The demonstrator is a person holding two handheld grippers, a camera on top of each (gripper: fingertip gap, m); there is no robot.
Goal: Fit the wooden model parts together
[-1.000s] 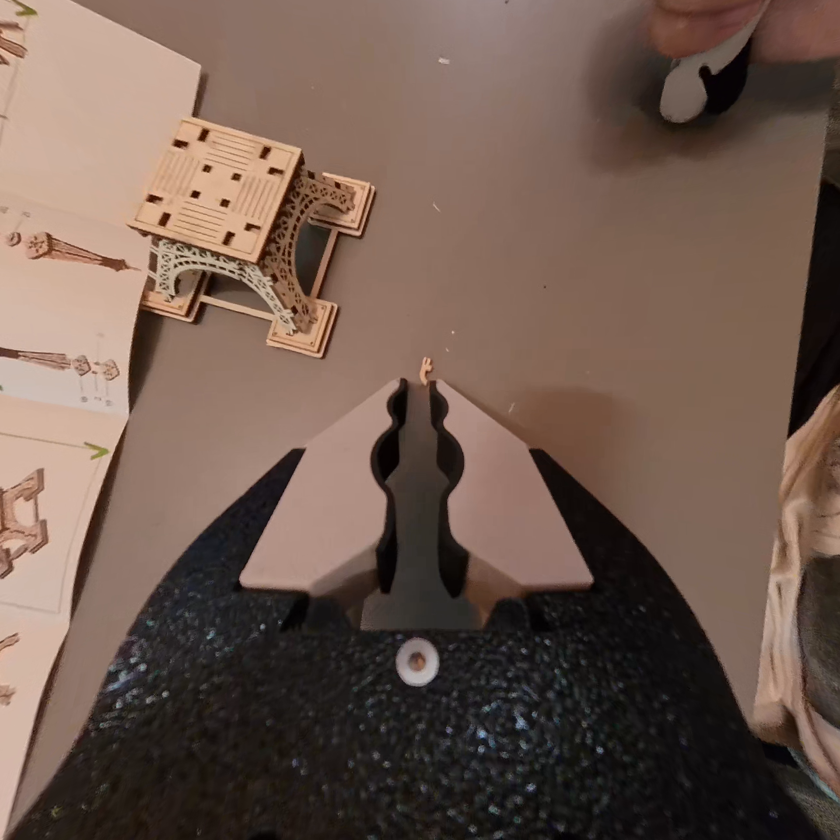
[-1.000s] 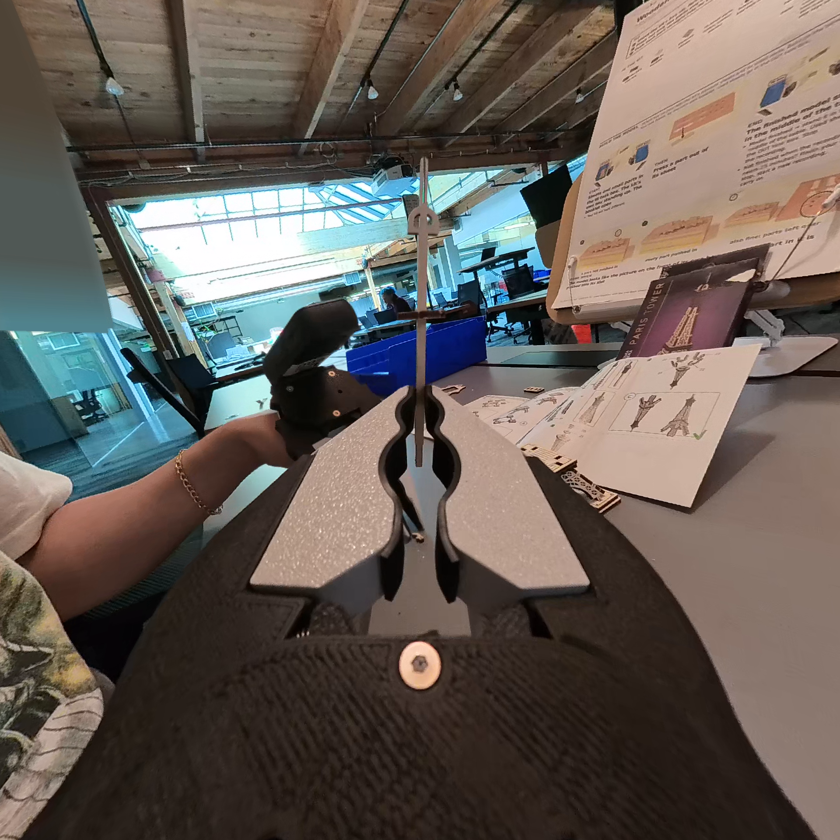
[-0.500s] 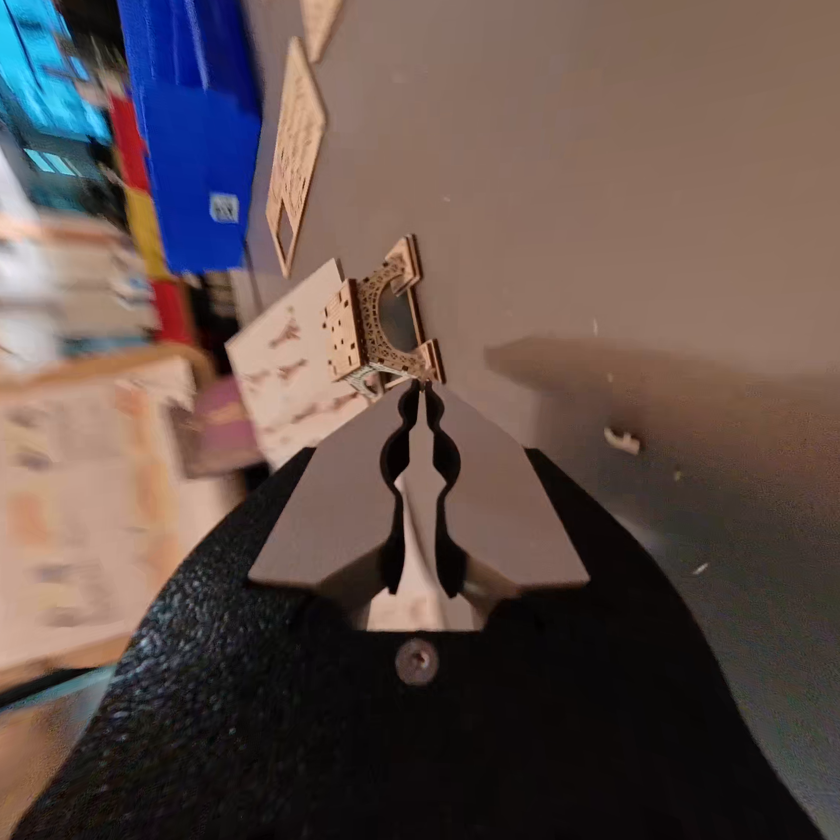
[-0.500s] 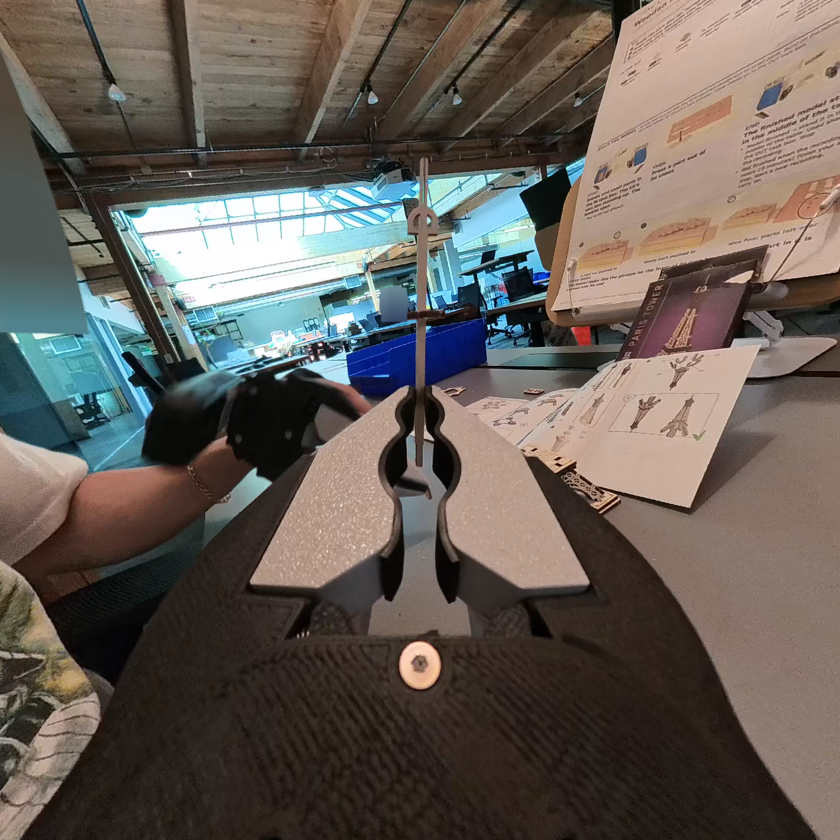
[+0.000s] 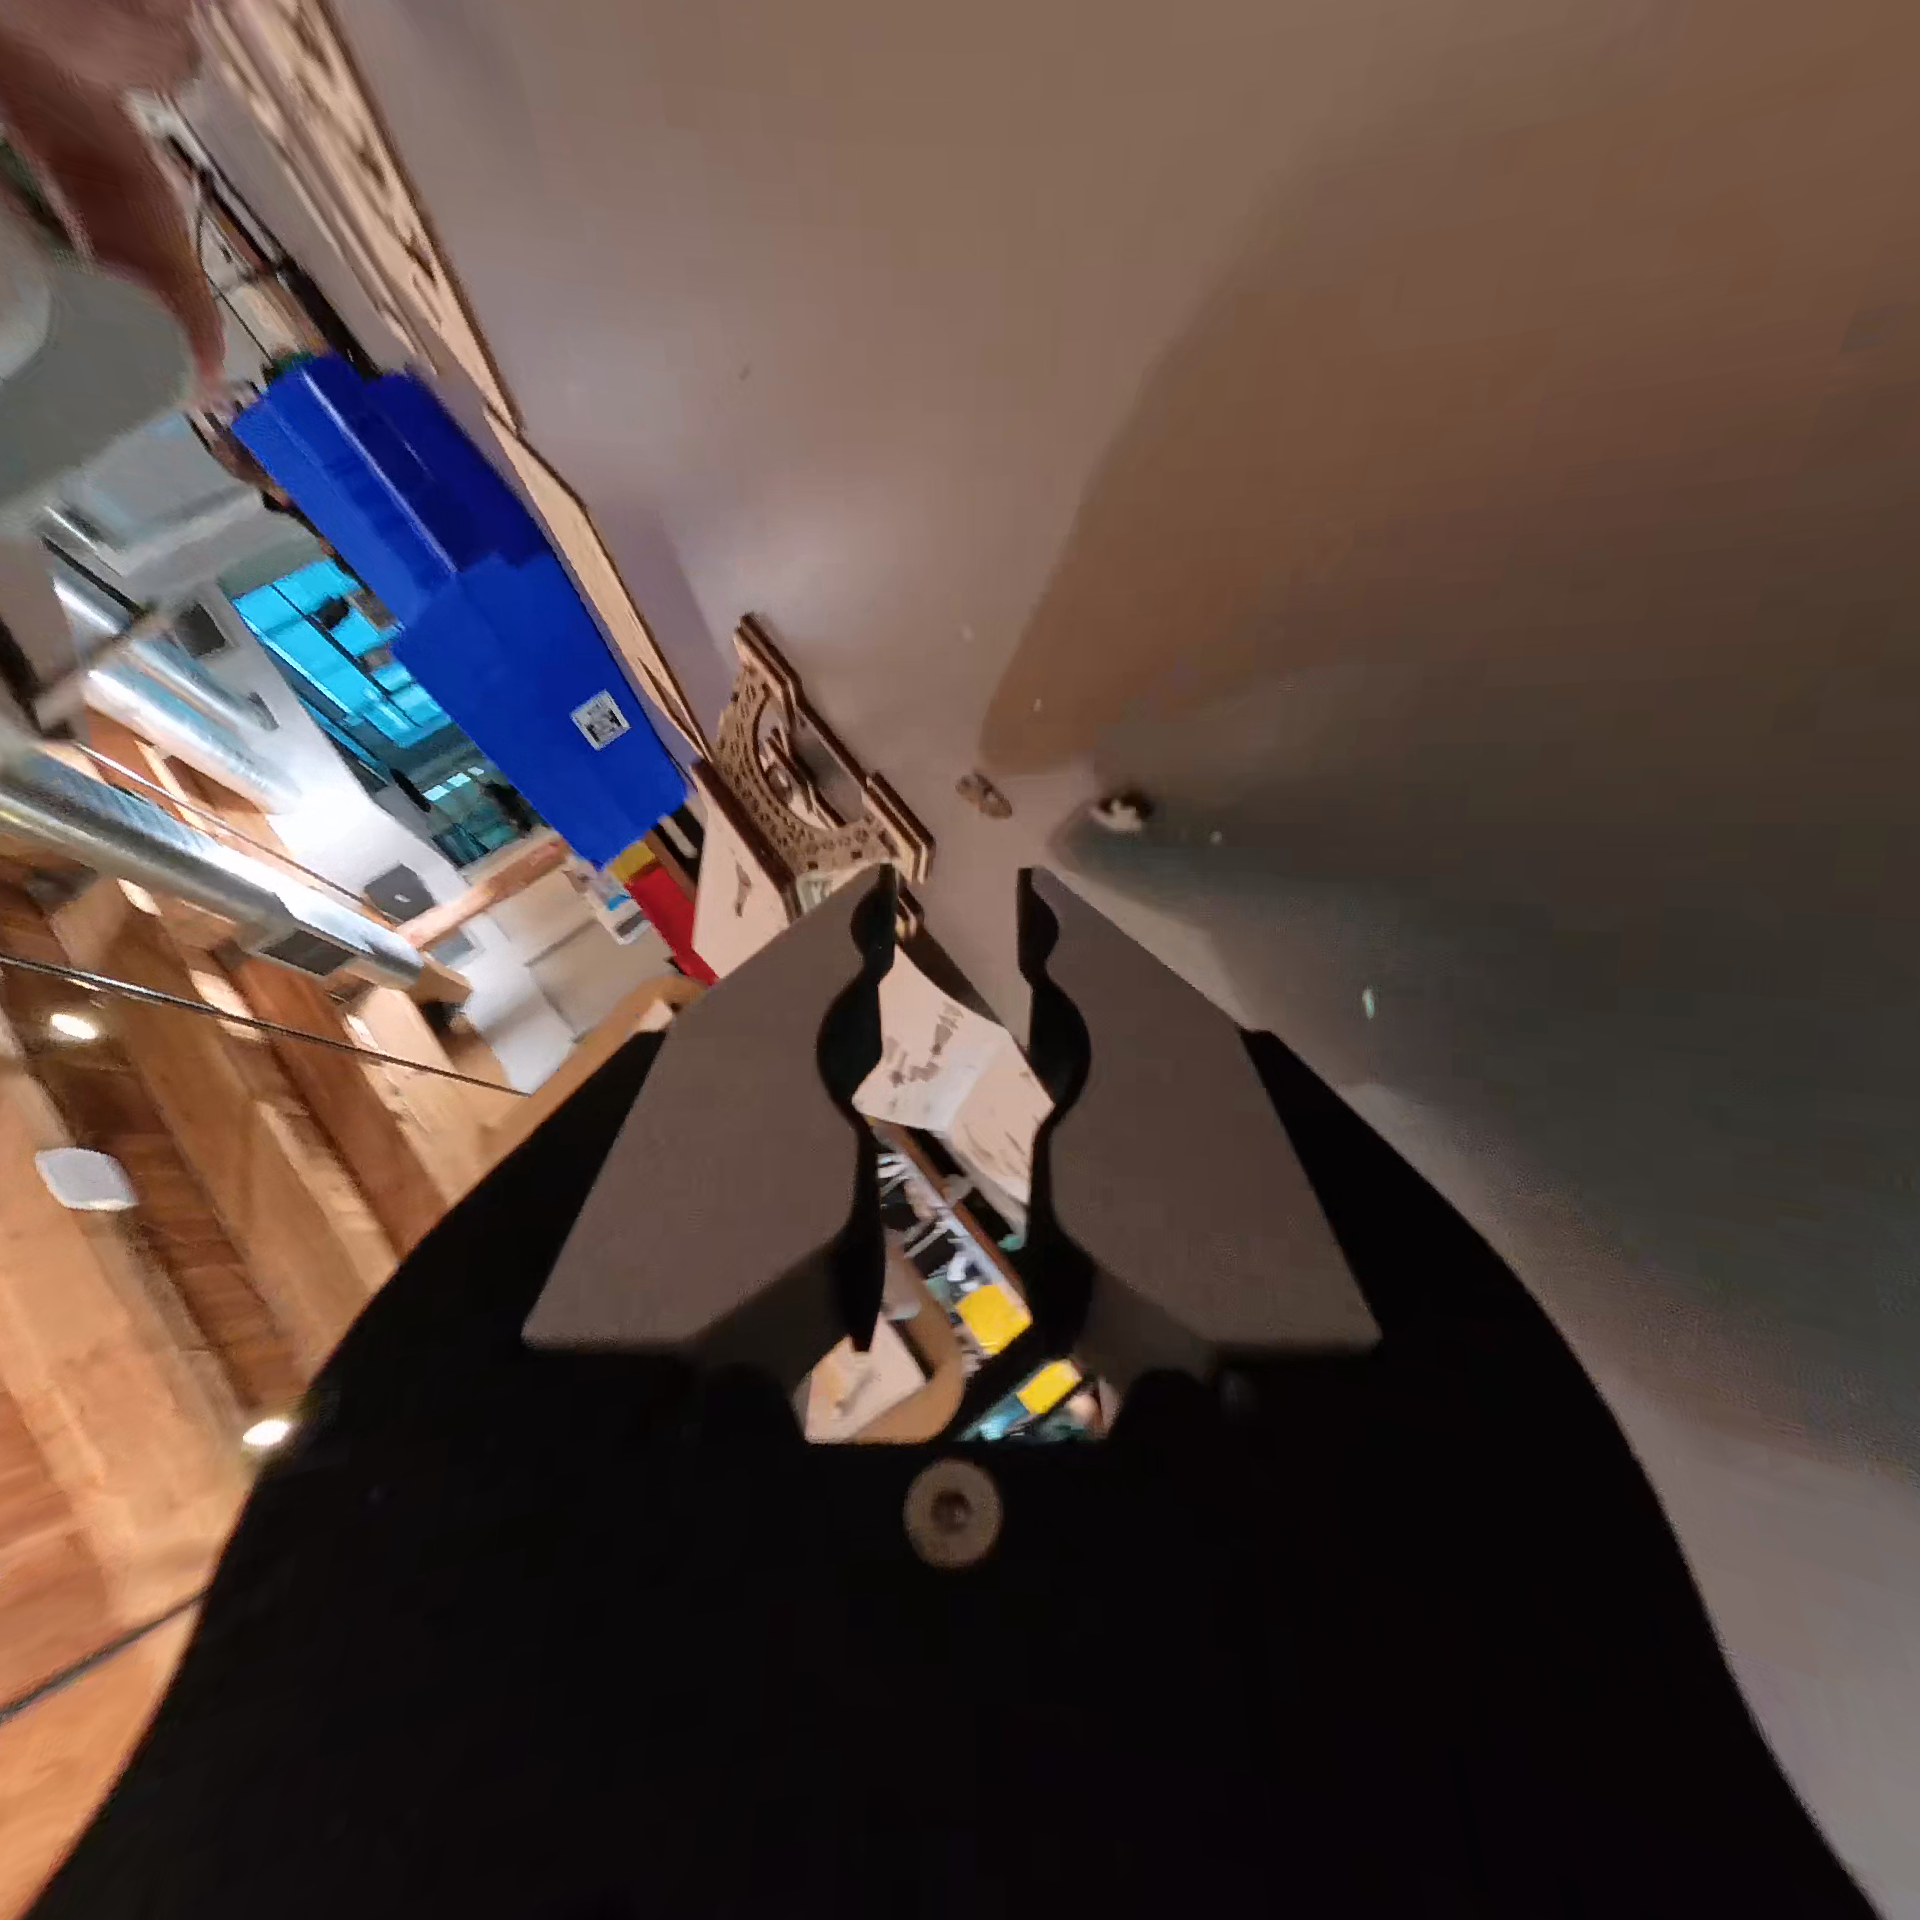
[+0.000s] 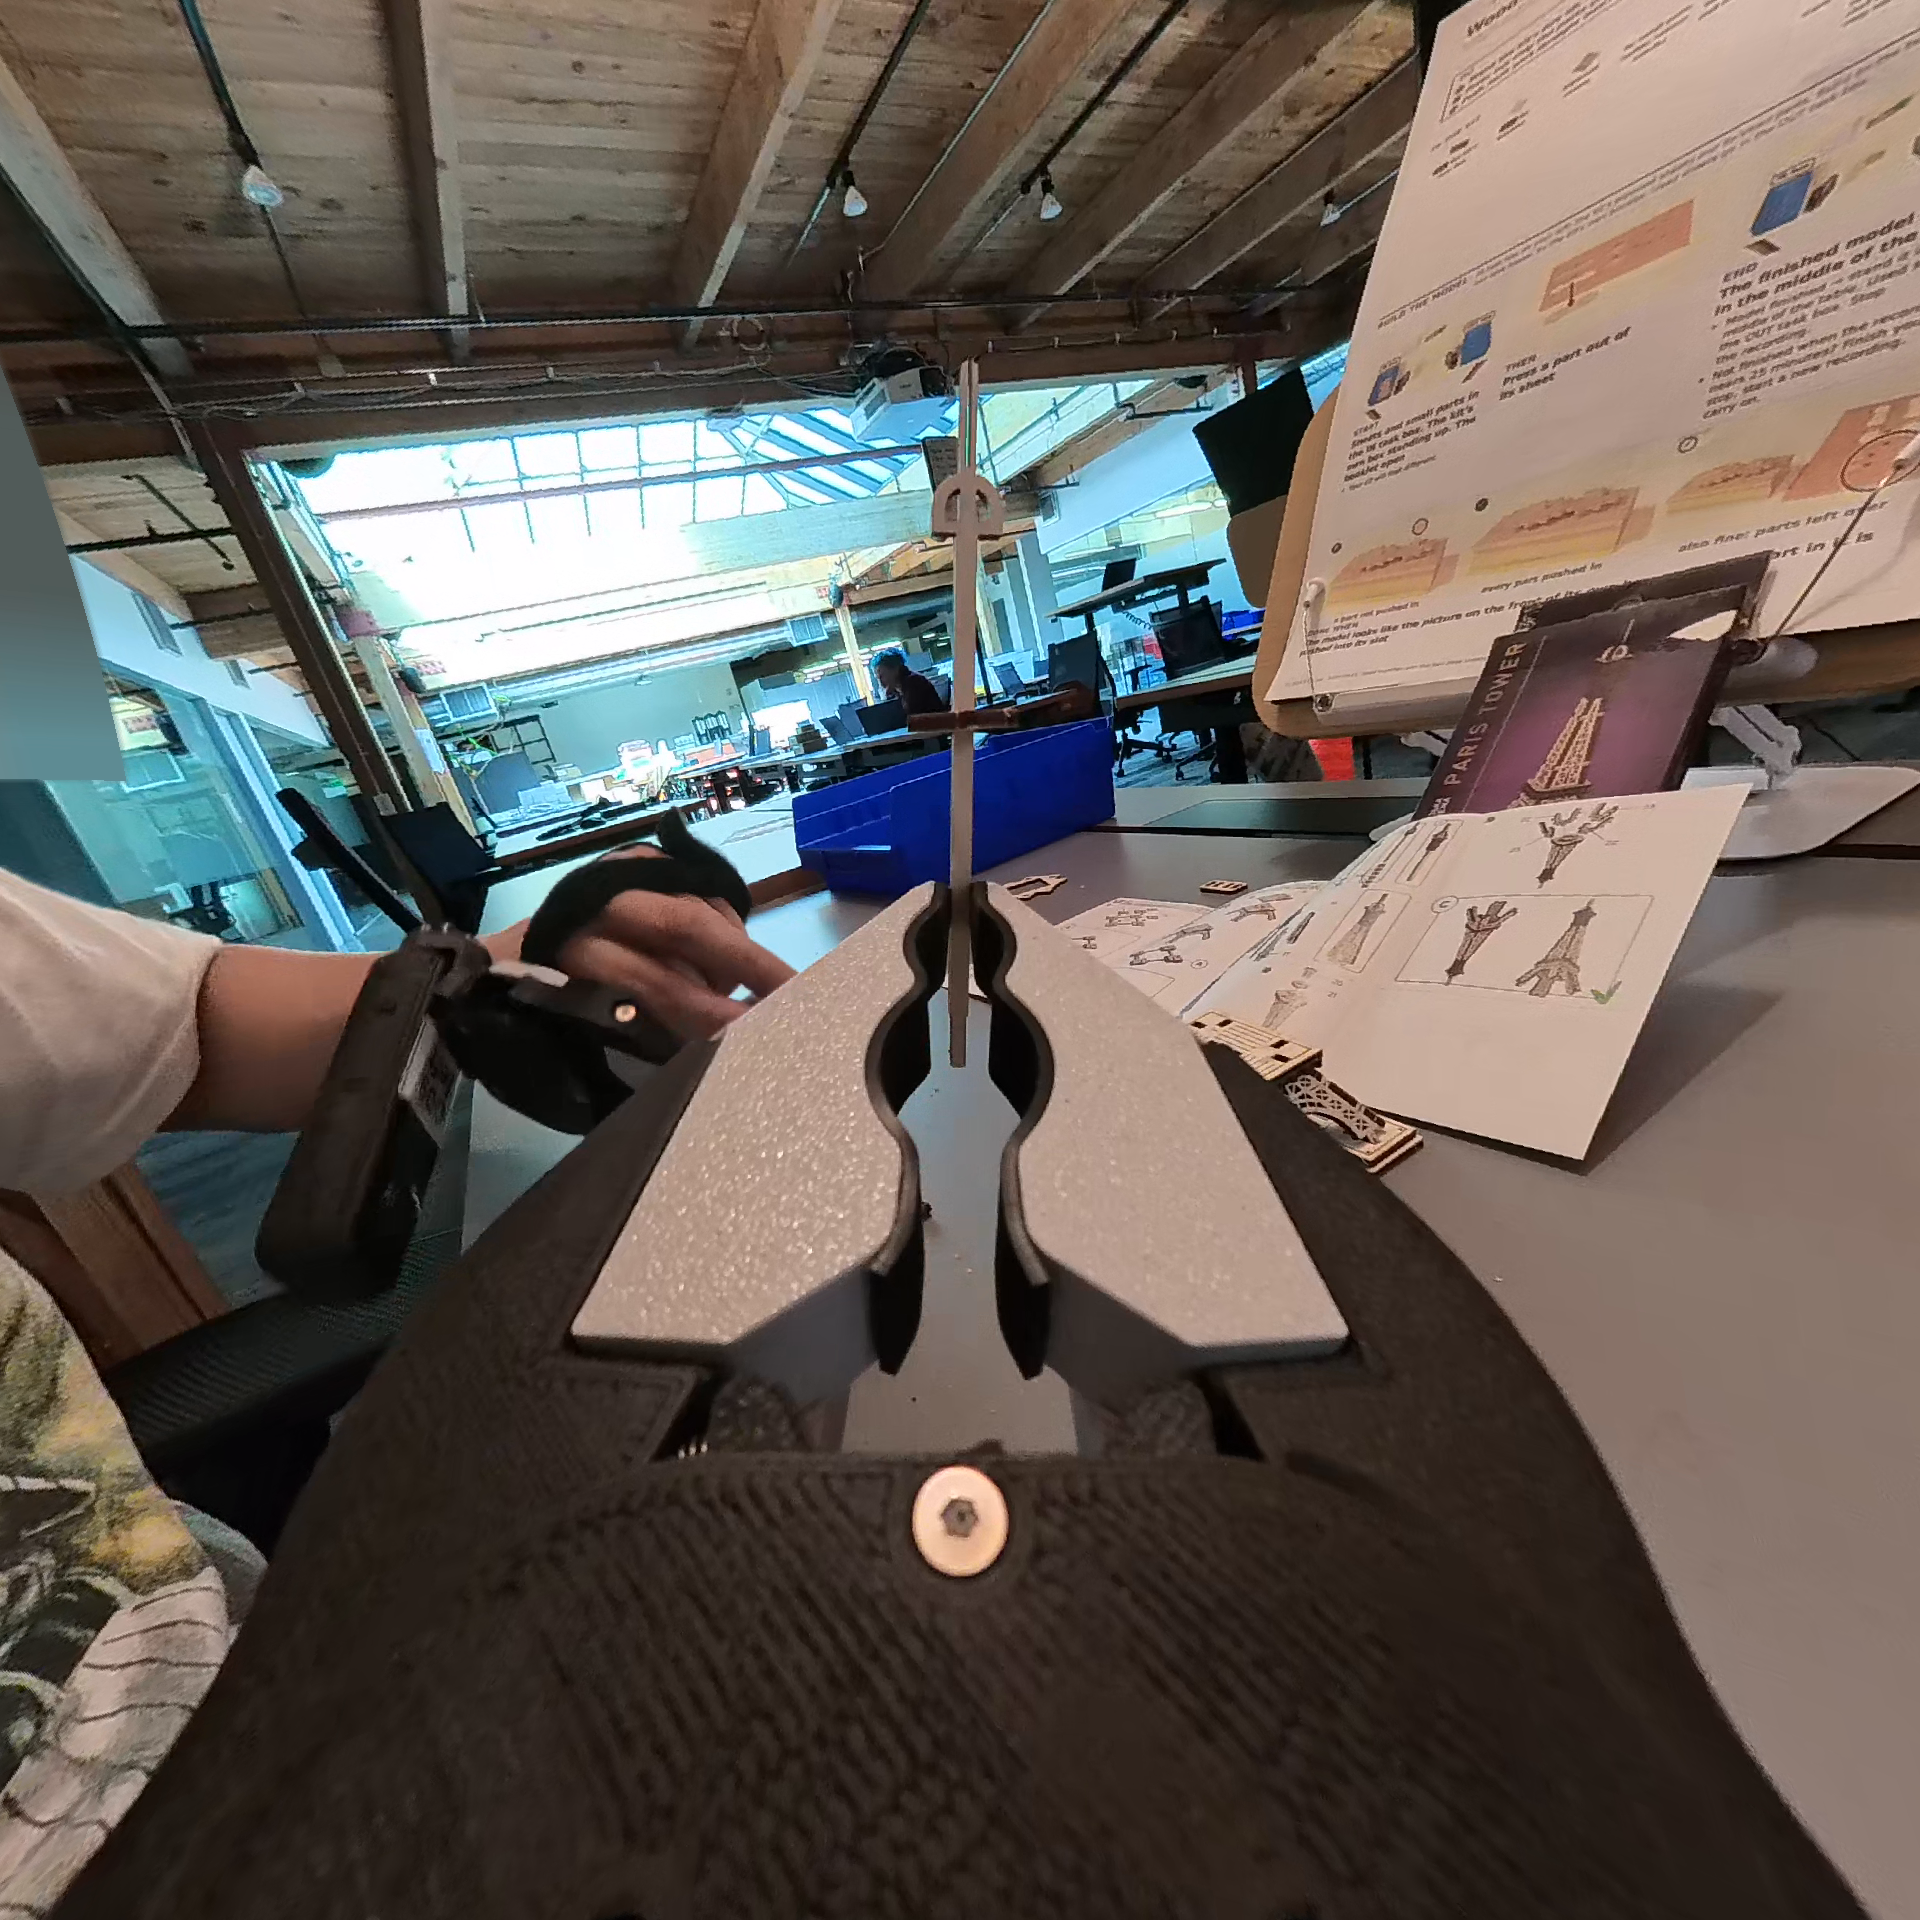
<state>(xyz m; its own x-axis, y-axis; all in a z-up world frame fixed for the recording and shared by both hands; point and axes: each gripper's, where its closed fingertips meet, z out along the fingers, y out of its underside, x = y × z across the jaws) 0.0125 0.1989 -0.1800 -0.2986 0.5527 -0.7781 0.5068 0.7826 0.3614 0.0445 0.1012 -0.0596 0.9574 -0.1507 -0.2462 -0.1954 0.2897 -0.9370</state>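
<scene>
Left wrist view is rolled hard over, so the grey worktop (image 5: 1351,416) runs up the right side of the picture. My left gripper (image 5: 956,883) has its jaws apart with nothing between them, and its tips sit just short of the wooden tower base (image 5: 805,795), which stands on the worktop with one foot beside my left fingertip. Two small wooden scraps (image 5: 985,792) lie on the worktop just beyond the gripper. A blue bin (image 5: 468,592) and flat wooden part sheets (image 5: 416,260) are farther off, blurred.

Right wrist view shows my right gripper (image 6: 961,899) closed on a thin wooden spire piece (image 6: 964,623), pinched near its lower end and pointing straight out along the fingers, with a small crosspiece partway along it. The tower base (image 6: 1309,1091) rests to the right, touching the open instruction sheet (image 6: 1455,966). My left hand (image 6: 644,956) reaches in over the worktop at the left.
</scene>
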